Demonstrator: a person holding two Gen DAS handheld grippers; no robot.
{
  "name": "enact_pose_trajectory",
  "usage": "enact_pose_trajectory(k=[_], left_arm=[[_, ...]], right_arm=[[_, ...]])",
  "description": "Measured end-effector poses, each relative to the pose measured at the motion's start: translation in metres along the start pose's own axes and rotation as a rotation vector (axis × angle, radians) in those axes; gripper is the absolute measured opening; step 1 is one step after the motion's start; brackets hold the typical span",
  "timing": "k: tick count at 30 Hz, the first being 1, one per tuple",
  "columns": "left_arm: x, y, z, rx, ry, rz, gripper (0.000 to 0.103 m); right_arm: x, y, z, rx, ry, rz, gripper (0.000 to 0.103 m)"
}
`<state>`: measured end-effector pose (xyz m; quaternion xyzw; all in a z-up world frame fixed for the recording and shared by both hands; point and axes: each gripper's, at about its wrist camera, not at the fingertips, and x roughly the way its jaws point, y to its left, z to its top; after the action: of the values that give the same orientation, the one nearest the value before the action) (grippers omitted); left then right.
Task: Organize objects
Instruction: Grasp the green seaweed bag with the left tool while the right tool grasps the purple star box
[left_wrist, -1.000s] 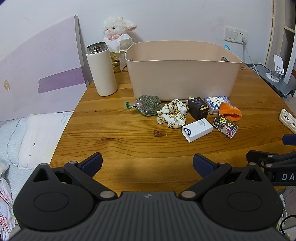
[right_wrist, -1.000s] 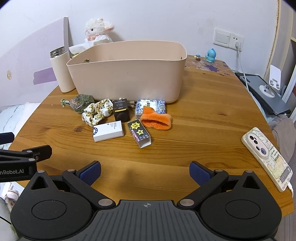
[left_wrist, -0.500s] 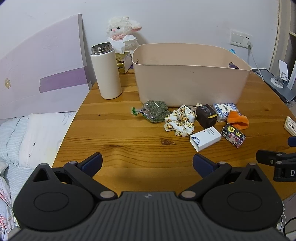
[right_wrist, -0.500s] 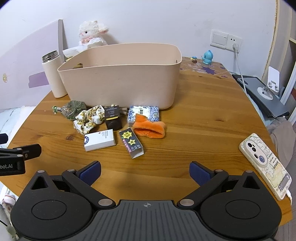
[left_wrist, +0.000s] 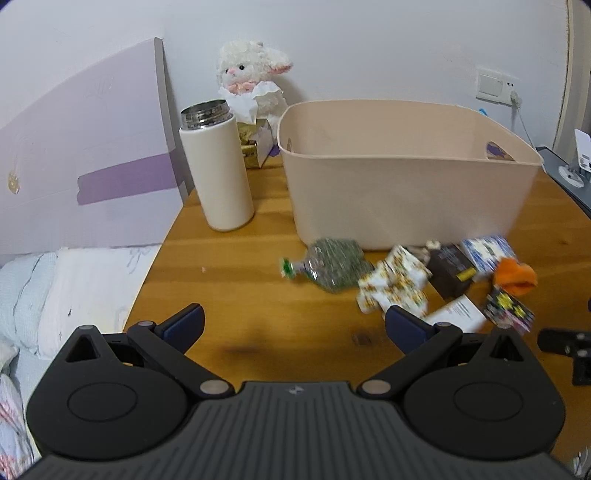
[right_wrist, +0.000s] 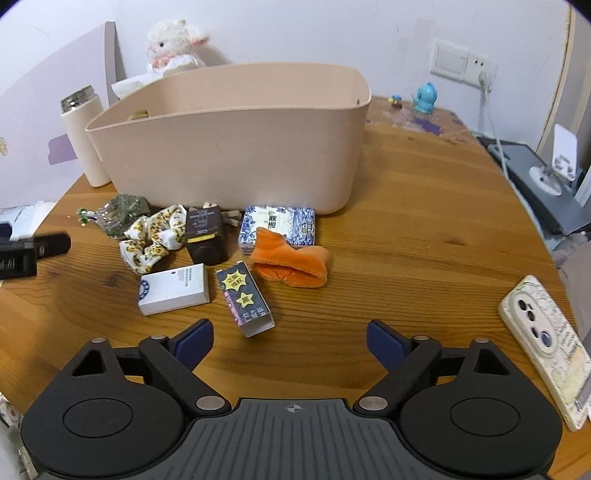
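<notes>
— Bin (right_wrist: 229, 147) first: how many, and what lies around it?

— One beige tub on my counter (right_wrist: 424, 258). Seven small things in front of it: four boxes, one orange sock (right_wrist: 291, 264), one floral scrunchie (right_wrist: 155, 236), one herb packet (right_wrist: 118, 212).

— Your claws?

— My left claw (left_wrist: 293, 321) and right claw (right_wrist: 290, 341) hover before the bin, both spread, holding nothing.

This is a home, most likely a bedroom. A bed with pale bedding (left_wrist: 55, 291) lies just beside the round wooden table (right_wrist: 424, 229), and a plush lamb (left_wrist: 251, 74) sits against the white wall. A thermos (left_wrist: 218, 170), a phone in a patterned case (right_wrist: 546, 347), a wall switch and socket (right_wrist: 461, 64) and a small blue figurine (right_wrist: 426, 98) add to the lived-in, domestic look.
</notes>
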<state>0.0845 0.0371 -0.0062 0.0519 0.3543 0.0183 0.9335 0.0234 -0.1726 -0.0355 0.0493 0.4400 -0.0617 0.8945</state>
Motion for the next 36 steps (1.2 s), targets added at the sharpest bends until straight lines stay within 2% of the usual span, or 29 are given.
enact_pose_trajectory(k=[4, 10, 13, 17, 18, 19, 20, 21, 22, 24, 27, 28, 30, 36], left_arm=[[0.023, 0.006, 0.011, 0.012, -0.028, -0.017, 0.103], [0.058, 0.011, 0.026, 0.038, -0.054, -0.059, 0.103], [0.077, 0.011, 0.033, 0.065, -0.048, -0.086, 0.103], [0.102, 0.01, 0.038, 0.087, -0.013, -0.158, 0.102], [0.108, 0.01, 0.038, 0.089, -0.001, -0.172, 0.094], [0.114, 0.009, 0.038, 0.09, 0.013, -0.189, 0.09], [0.116, 0.01, 0.038, 0.167, 0.013, -0.3, 0.085], [0.117, 0.01, 0.038, 0.162, 0.022, -0.321, 0.078], [0.117, 0.009, 0.037, 0.164, 0.024, -0.34, 0.074], [0.113, 0.005, 0.035, 0.183, 0.02, -0.351, 0.059], [0.108, 0.001, 0.03, 0.211, 0.016, -0.366, 0.047], [0.107, 0.0, 0.029, 0.216, 0.015, -0.371, 0.046], [0.102, 0.0, 0.027, 0.215, 0.013, -0.382, 0.043], [0.083, 0.006, 0.021, 0.187, 0.001, -0.384, 0.039]], right_arm=[[0.015, 0.001, 0.005, -0.003, 0.021, 0.012, 0.085], [0.034, 0.006, 0.013, -0.024, 0.044, 0.023, 0.072], [0.042, 0.008, 0.017, -0.033, 0.055, 0.024, 0.064], [0.047, 0.01, 0.02, -0.048, 0.051, 0.024, 0.052], [0.047, 0.011, 0.02, -0.052, 0.049, 0.024, 0.047], [0.047, 0.011, 0.02, -0.055, 0.05, 0.027, 0.044], [0.047, 0.011, 0.021, -0.054, 0.049, 0.033, 0.039], [0.047, 0.012, 0.021, -0.055, 0.049, 0.038, 0.035], [0.048, 0.012, 0.021, -0.056, 0.049, 0.042, 0.034], [0.047, 0.012, 0.021, -0.058, 0.048, 0.055, 0.028], [0.045, 0.013, 0.02, -0.061, 0.044, 0.079, 0.024], [0.043, 0.014, 0.019, -0.064, 0.037, 0.084, 0.024], [0.039, 0.014, 0.017, -0.075, 0.027, 0.09, 0.006], [0.034, 0.012, 0.011, -0.082, 0.027, 0.101, 0.002]])
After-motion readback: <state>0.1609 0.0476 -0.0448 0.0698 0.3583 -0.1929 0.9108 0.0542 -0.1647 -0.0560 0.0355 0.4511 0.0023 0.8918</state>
